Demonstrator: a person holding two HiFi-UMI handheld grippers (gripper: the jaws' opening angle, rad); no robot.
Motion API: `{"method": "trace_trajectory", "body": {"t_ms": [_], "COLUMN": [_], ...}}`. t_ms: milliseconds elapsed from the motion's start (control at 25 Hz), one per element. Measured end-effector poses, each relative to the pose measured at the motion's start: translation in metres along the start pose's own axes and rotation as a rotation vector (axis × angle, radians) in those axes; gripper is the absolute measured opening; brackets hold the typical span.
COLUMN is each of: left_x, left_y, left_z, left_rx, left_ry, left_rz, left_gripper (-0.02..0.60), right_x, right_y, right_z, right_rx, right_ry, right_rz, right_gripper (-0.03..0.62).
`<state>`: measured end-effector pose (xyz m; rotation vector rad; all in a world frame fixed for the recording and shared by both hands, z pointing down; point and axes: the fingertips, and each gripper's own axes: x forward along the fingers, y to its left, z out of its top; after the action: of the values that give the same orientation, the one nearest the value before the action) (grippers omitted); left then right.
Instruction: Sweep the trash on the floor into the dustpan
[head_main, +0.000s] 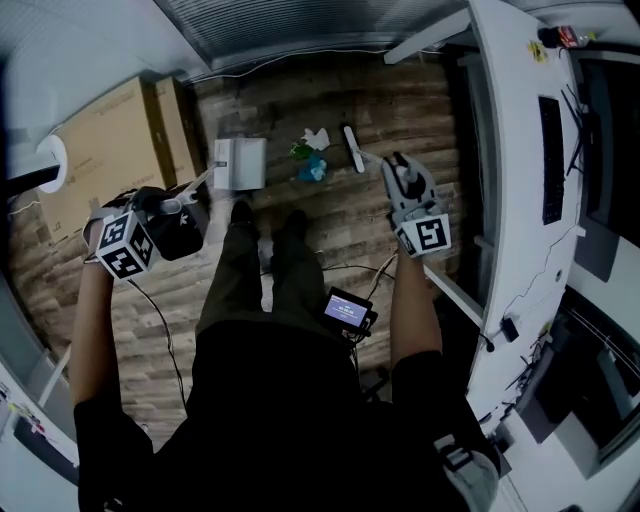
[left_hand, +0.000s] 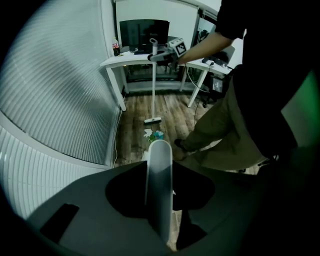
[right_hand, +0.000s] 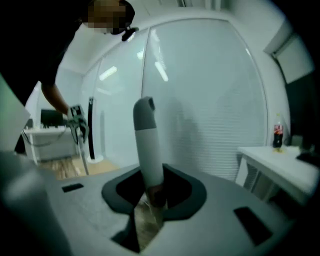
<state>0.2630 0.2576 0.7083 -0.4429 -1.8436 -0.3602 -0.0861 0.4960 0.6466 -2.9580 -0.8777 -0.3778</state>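
Observation:
In the head view the white dustpan (head_main: 240, 163) rests on the wood floor, with the trash (head_main: 312, 155), white and blue-green scraps, just to its right. The broom head (head_main: 353, 148) lies right of the trash. My left gripper (head_main: 175, 215) is shut on the dustpan's long white handle (left_hand: 160, 190), which runs between its jaws (left_hand: 160, 200) down toward the floor. My right gripper (head_main: 405, 180) is shut on the broom's grey-and-white handle (right_hand: 147, 145), which stands up through its jaws (right_hand: 150, 195). The left gripper view shows the broom (left_hand: 152, 120) upright behind the trash (left_hand: 154, 135).
A cardboard box (head_main: 110, 150) lies on the floor at left. A long white desk (head_main: 510, 200) runs along the right, with a monitor (left_hand: 144, 34) and a bottle (left_hand: 116, 48) on it. My feet (head_main: 265, 225) stand just behind the trash. Cables trail across the floor.

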Motion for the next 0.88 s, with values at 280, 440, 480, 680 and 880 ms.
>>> {"method": "trace_trajectory", "body": {"t_ms": [280,440,480,680,880], "left_x": [0.003,0.008,0.008,0.007,0.006], "left_y": [-0.003,-0.007,-0.008,-0.007,-0.008], "left_z": [0.002,0.01,0.012,0.012,0.005], "left_rx": [-0.047,-0.079,-0.084,-0.077,-0.081], "left_ry": [-0.026,-0.103,-0.115,-0.114,-0.109], "left_rz": [0.006,-0.023,-0.026,-0.02,-0.027], "left_gripper": [0.115,0.114,0.114,0.112,0.112], "right_x": [-0.02,-0.032,-0.033,-0.02,-0.004], "right_y": [0.038,0.037,0.039,0.063,0.089], "right_z": [-0.024,-0.025,-0.025,-0.019,-0.01], "right_rx": [0.337,0.454,0.475,0.51,0.563], "right_ry": [-0.065,-0.101,-0.108,-0.116,-0.154], "right_rz": [-0.045,-0.164,-0.181,-0.167,-0.18], "right_gripper": [0.128,0.143,0.146,0.152,0.153]}}
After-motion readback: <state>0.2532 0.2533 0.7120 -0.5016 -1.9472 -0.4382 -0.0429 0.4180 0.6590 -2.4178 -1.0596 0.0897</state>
